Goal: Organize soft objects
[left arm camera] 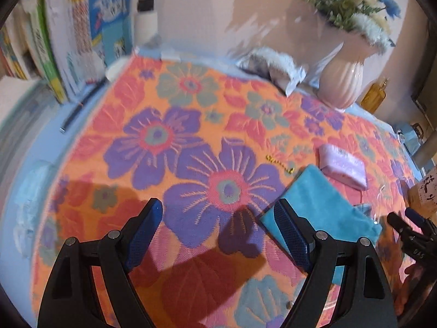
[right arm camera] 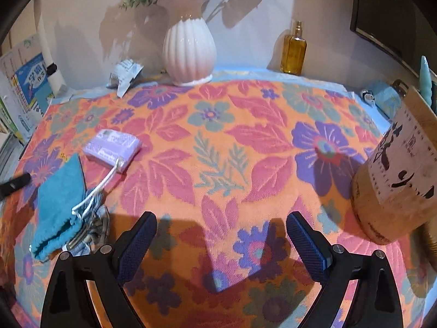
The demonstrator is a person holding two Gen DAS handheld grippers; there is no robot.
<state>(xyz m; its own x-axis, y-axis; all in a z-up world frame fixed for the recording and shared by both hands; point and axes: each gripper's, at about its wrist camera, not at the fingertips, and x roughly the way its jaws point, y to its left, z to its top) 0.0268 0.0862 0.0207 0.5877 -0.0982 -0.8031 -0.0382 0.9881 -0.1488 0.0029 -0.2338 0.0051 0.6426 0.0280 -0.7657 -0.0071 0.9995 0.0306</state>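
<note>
A folded teal cloth (left arm camera: 325, 205) lies on the flowered table cover; in the right wrist view the teal cloth (right arm camera: 58, 205) is at the left, over a grey patterned fabric (right arm camera: 92, 218) with a white cord (right arm camera: 106, 180). Beyond it sits a lilac tissue pack (left arm camera: 342, 165), the same lilac pack (right arm camera: 112, 146) showing left of centre. My left gripper (left arm camera: 221, 214) is open above the cover, its right finger just beside the teal cloth's near corner. My right gripper (right arm camera: 221, 228) is open over bare cover, nothing between the fingers. The right gripper (left arm camera: 407, 218) also shows at the far right.
A white ribbed vase (right arm camera: 189, 49) with flowers stands at the back, an amber bottle (right arm camera: 293, 49) to its right. A large tan bottle (right arm camera: 396, 180) stands at the right edge. Books (left arm camera: 82, 41) line the left side. A crumpled wrapper (right arm camera: 124, 75) lies near the vase.
</note>
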